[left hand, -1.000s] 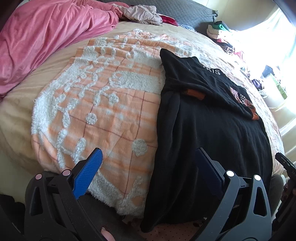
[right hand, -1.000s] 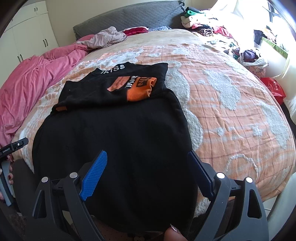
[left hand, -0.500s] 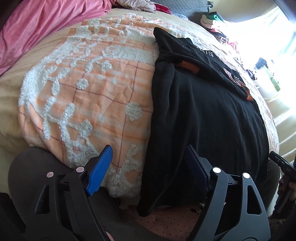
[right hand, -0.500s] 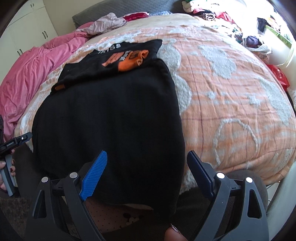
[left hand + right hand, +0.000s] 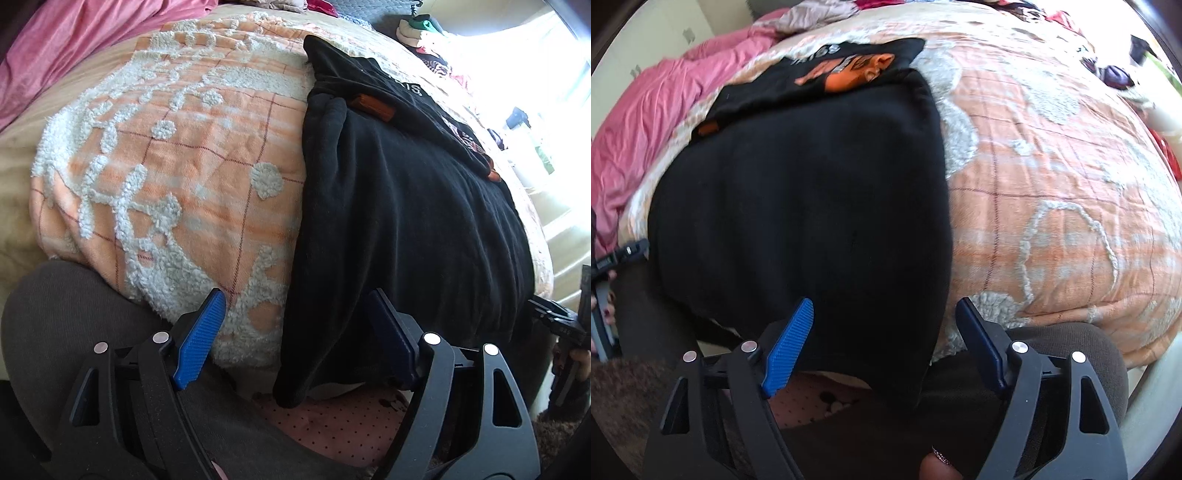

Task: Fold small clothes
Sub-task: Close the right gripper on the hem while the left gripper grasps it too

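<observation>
A black garment (image 5: pixel 399 221) lies flat on the orange and white blanket (image 5: pixel 192 177), its hem hanging over the bed's near edge. An orange print (image 5: pixel 849 72) shows at its folded far end. My left gripper (image 5: pixel 295 295) hovers at the hem's near left corner, and the cloth's edge runs between the parted jaws without being pinched. My right gripper (image 5: pixel 885 302) is at the near right corner of the garment (image 5: pixel 798 192). Its jaws are closing with the cloth's corner between them, and the pads are clear of it.
A pink duvet (image 5: pixel 646 110) lies bunched at the bed's far left. A pile of clothes (image 5: pixel 417 33) sits at the far corner by the bright window. The person's grey-clad legs (image 5: pixel 74 314) press against the bed's edge. Pink dotted fabric (image 5: pixel 332 421) shows under the hem.
Both grippers have sunk and tilted down toward the garment's near hem at the bed edge. Both pairs of jaws now stand narrower than before.
</observation>
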The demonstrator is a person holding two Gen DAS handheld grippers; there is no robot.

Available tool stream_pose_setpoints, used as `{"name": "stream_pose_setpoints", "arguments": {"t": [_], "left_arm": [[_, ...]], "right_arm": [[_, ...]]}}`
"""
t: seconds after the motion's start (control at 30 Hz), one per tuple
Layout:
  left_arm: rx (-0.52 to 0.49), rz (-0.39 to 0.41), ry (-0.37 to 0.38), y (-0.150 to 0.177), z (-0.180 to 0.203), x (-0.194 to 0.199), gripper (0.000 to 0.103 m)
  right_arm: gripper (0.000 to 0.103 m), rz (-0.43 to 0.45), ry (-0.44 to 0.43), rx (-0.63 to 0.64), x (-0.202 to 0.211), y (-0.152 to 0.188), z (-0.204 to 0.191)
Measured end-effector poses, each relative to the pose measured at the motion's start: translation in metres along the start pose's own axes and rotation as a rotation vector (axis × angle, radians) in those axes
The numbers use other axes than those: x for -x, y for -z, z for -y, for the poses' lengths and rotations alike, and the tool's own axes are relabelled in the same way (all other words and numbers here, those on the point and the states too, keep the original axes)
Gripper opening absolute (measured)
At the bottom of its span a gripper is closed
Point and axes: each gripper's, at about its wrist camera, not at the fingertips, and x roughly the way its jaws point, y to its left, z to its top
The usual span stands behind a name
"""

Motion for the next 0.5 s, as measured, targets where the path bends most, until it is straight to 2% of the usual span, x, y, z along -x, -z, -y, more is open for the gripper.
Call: {"name": "stream_pose_setpoints", "arguments": {"t": [0.03, 0.13, 0.2, 0.27, 0.5], "left_arm": [[0.008, -0.004, 0.012, 0.001, -0.001, 0.0, 0.071], [0.018, -0.018, 0.034, 0.003, -0.002, 0.0, 0.071], [0.02, -0.023, 0.049, 0.006, -0.001, 0.0, 0.069], [0.024, -0.037, 0.067, 0.008, -0.001, -0.002, 0.067], [0.056, -0.099, 0.115, 0.016, -0.003, -0.012, 0.06]], "right_arm": [[0.066, -0.016, 0.003, 0.001, -0.003, 0.001, 0.001], [0.047, -0.03, -0.005, 0.014, -0.006, 0.002, 0.001], [0.024, -0.023, -0.043, 0.018, -0.004, 0.005, 0.004], [0.01, -0.006, -0.077, 0.013, 0.001, 0.006, 0.006], [0.008, 0.14, -0.191, -0.056, 0.035, 0.004, 0.017]]}}
